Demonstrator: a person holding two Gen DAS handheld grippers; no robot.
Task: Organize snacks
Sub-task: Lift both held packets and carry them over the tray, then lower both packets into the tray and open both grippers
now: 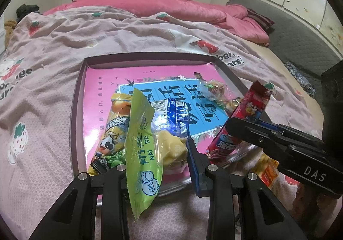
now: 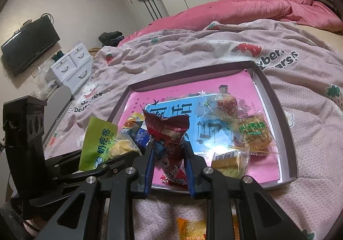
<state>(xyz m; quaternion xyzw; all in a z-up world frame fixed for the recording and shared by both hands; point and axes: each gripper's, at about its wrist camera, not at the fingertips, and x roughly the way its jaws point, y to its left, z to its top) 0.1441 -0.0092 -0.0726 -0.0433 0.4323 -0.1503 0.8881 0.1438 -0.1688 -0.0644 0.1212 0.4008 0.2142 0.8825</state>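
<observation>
Tray (image 2: pixel 276 98) lay toward 12 o'clock of both claws; right claw (image 2: pixel 169 154) clamped upright red packet (image 2: pixel 169 133), left claw (image 1: pixel 158 160) pinched green milk packet (image 1: pixel 141 139).

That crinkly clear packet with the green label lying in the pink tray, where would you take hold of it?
The clear packet with the green label lies flat on the pink-lined tray, so its body offers little to pinch. I would come from above at its near crimped edge, which looks thin and sticks out past the filling. Both tongs are already full, so one would have to let go first.
</observation>
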